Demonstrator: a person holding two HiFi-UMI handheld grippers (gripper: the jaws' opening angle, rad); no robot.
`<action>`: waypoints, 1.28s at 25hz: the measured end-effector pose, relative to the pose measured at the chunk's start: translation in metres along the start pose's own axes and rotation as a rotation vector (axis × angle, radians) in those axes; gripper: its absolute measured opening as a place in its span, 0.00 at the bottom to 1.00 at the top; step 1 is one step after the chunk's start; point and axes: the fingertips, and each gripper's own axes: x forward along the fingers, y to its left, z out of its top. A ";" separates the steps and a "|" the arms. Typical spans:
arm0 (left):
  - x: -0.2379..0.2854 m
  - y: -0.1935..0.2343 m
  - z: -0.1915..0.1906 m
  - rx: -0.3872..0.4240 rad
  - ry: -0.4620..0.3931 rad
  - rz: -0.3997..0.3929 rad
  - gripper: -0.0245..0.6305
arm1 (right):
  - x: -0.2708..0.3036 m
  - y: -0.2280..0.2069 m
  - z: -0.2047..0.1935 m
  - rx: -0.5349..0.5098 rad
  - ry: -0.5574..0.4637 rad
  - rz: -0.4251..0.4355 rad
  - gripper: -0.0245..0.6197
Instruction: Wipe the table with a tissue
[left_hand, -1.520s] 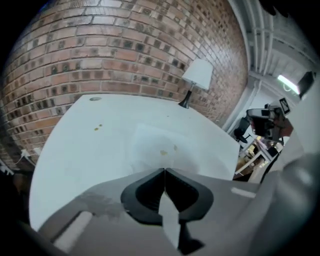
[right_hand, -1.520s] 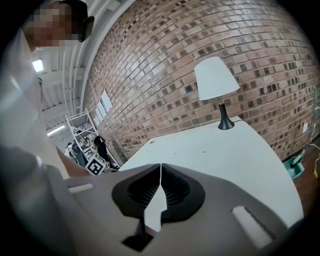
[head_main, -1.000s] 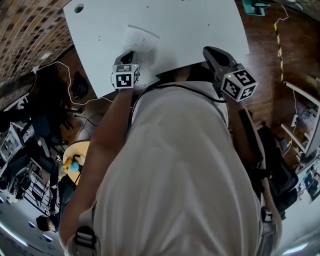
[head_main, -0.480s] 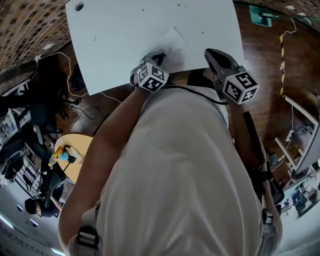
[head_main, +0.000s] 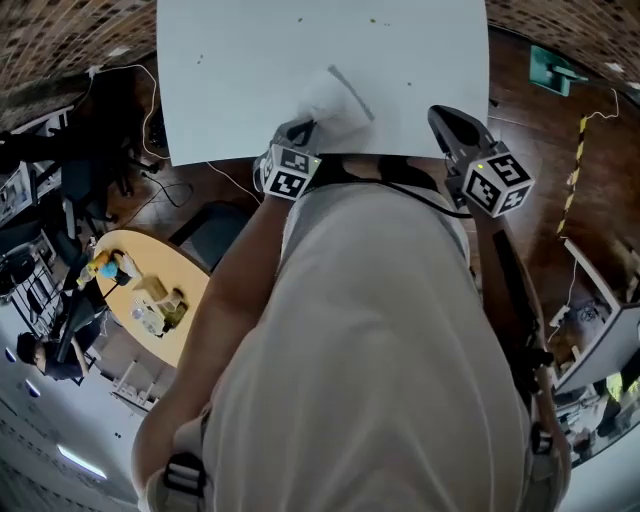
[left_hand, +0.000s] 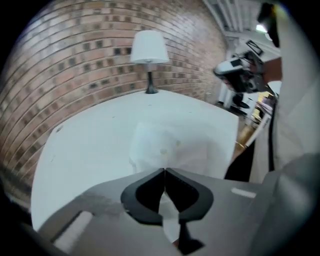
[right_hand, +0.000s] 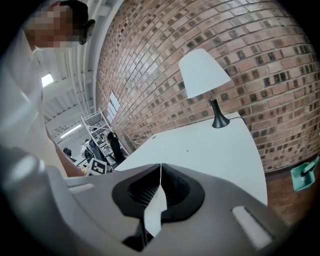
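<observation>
You're mid-wipe: left gripper (head_main: 305, 128) fingers clamp the tissue (head_main: 336, 98), spread on the counter (head_main: 240, 70) near its front edge; right gripper (head_main: 442, 115) fingers closed, empty, above that edge. Next, likely drag the tissue across the remaining counter.

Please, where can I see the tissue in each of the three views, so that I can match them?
Head view: upper centre, the tissue lies on the white table at the tips of the left gripper.
Left gripper view: centre, the tissue spreads just beyond the shut jaws, which pinch it.
Right gripper view: not in it.
Shared landmark: the white table.
</observation>
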 end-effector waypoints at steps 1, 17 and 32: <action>-0.007 0.028 -0.009 -0.093 0.007 0.076 0.05 | 0.000 -0.002 0.003 -0.008 0.001 0.012 0.05; 0.000 0.069 0.005 -0.123 0.047 0.193 0.04 | -0.015 -0.024 0.002 -0.021 0.033 0.030 0.05; -0.022 0.069 -0.020 -0.971 -0.083 -0.130 0.05 | 0.021 0.004 0.003 -0.037 0.050 0.064 0.05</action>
